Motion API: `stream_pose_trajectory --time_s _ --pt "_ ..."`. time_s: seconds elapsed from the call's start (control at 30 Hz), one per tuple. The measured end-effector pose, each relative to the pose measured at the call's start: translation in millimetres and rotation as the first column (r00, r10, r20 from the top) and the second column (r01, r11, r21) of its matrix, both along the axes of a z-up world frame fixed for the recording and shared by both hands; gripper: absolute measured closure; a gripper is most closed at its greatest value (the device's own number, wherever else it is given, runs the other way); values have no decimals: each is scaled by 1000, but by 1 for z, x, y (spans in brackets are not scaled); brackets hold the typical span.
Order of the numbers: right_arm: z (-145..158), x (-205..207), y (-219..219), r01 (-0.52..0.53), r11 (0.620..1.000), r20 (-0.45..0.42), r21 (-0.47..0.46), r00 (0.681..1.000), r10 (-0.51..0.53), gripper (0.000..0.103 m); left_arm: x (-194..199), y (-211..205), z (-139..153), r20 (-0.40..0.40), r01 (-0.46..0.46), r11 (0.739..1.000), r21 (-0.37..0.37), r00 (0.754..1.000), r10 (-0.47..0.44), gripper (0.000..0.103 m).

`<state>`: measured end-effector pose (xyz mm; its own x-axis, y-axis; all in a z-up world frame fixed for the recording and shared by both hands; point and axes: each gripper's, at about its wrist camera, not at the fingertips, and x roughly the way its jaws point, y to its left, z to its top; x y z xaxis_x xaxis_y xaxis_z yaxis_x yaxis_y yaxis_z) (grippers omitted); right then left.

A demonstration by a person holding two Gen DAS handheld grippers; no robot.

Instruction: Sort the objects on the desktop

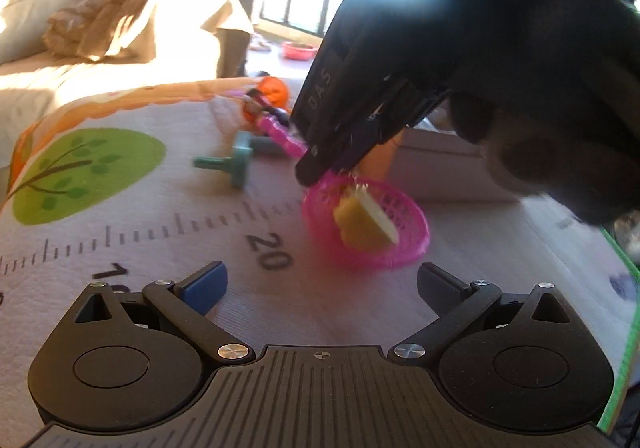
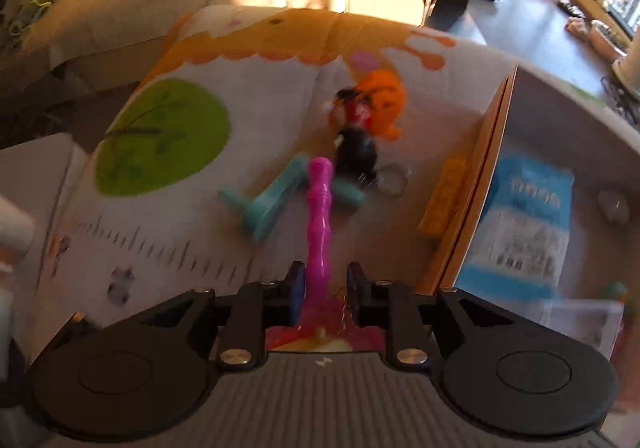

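Your left tongs (image 1: pixel 320 284) sit nearest the lens, spread apart with nothing between them, hovering low over the printed mat (image 1: pixel 120 232) on the counter. Just ahead, your right tongs (image 2: pixel 323 288) point steeply down and are nearly together on the pink basket (image 1: pixel 366 224); its rim and long pink handle (image 2: pixel 318 207) run up between the pads, so I judge it clamped there, though blur hides the contact. A yellow fruit slice (image 1: pixel 364 226) already lies inside that basket, which looks like one item sorted. Left to do, as I read it: the teal spindle toy (image 2: pixel 266 207), the orange-and-black figure (image 2: pixel 364 115) with its key ring (image 2: pixel 394 177), still loose toward the mat's far edge. An open box (image 2: pixel 560 151) holding a blue packet (image 2: pixel 524 219) stands at the right edge, a likely destination.
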<state>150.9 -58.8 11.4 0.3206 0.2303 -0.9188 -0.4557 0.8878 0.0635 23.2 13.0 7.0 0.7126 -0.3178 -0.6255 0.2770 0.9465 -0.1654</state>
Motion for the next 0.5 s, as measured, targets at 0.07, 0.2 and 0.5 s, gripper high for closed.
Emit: stream_pose_trajectory --time_s 0.07,0.2,0.5 --pt "3 -18 -12 6 1000 -11 29 1000 -6 80 -7 -7 2 -4 47 999 0 999 -47 0" --pt "4 -41 -43 47 994 -4 98 999 -47 80 -22 -20 1 -18 111 994 15 994 -111 0" --pt "10 -81 -95 102 969 102 223 987 -127 56 -22 -11 1 -48 -10 993 119 999 16 0"
